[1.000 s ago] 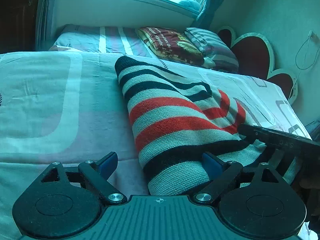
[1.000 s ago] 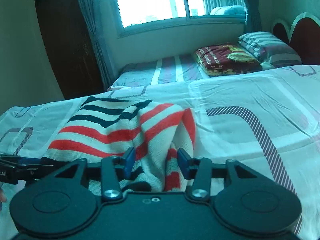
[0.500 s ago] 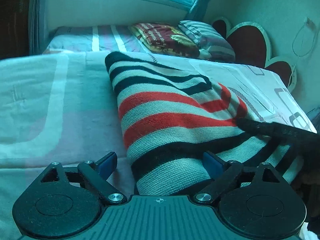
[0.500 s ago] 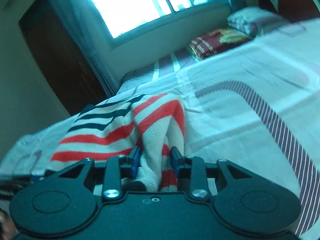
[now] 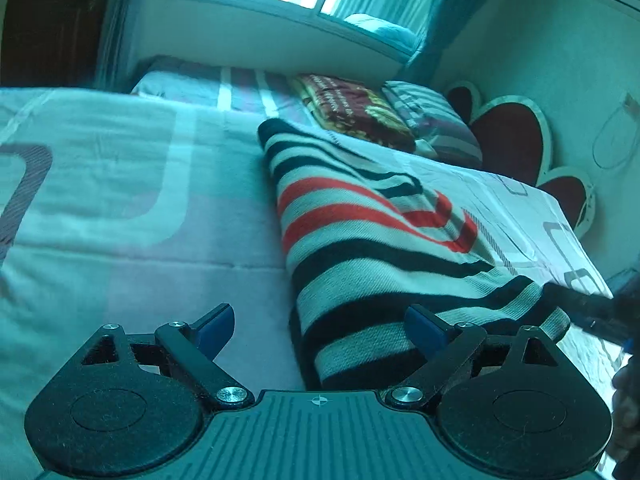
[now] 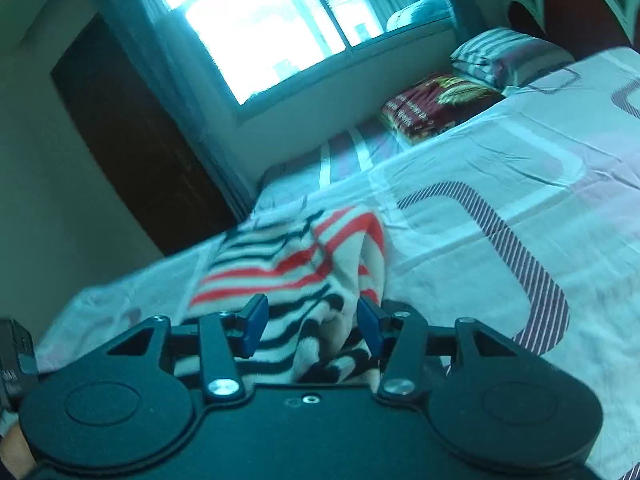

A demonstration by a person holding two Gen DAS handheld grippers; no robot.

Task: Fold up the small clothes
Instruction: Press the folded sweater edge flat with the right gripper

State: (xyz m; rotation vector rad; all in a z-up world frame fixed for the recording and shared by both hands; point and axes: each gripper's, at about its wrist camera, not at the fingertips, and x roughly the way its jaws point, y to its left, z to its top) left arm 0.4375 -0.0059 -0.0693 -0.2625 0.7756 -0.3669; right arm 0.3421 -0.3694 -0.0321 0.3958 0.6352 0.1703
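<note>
Both right fingers (image 6: 252, 322) flank the bunched striped sweater (image 6: 304, 280) (jaws just reopening).

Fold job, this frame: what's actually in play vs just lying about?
In play:
striped sweater
left gripper
right gripper
bed sheet it lies on

Lying about:
folded red blanket
striped pillow
heart-shaped headboard
</note>
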